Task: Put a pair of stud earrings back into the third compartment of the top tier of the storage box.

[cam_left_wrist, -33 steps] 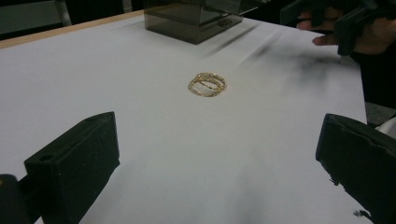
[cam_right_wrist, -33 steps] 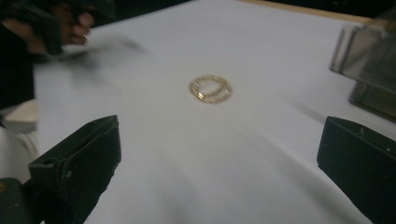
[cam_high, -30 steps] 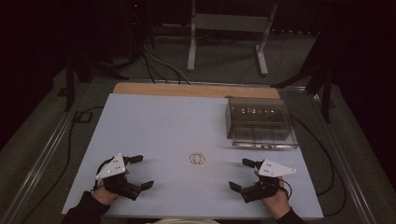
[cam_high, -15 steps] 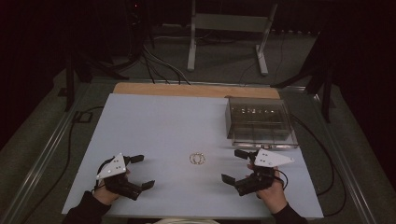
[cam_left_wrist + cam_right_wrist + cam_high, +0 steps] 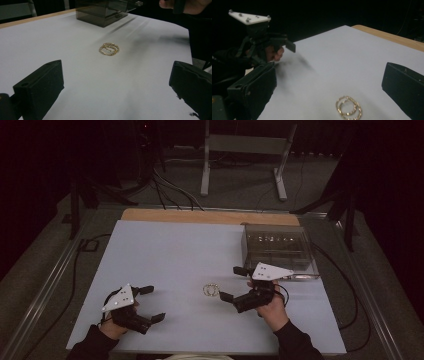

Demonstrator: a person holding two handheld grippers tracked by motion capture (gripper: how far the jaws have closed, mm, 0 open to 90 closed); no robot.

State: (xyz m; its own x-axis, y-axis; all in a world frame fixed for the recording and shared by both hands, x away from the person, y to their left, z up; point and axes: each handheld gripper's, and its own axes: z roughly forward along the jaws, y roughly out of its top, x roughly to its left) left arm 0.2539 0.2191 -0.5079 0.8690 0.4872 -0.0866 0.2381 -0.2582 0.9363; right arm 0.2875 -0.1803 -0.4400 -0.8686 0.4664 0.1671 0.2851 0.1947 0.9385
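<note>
Flat gold bracelets (image 5: 211, 290), overlapped, long axis left-right

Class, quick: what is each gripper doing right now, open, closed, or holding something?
Left gripper: open, holding nothing, resting near the table's front edge.
Right gripper: open, holding nothing, jaws pointed at the gold rings beside it.

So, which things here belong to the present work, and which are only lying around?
In the work:
- gold rings
- right gripper, open, nearest them
- left gripper, open

Lying about:
- clear box
- metal stand and cables on the floor
</note>
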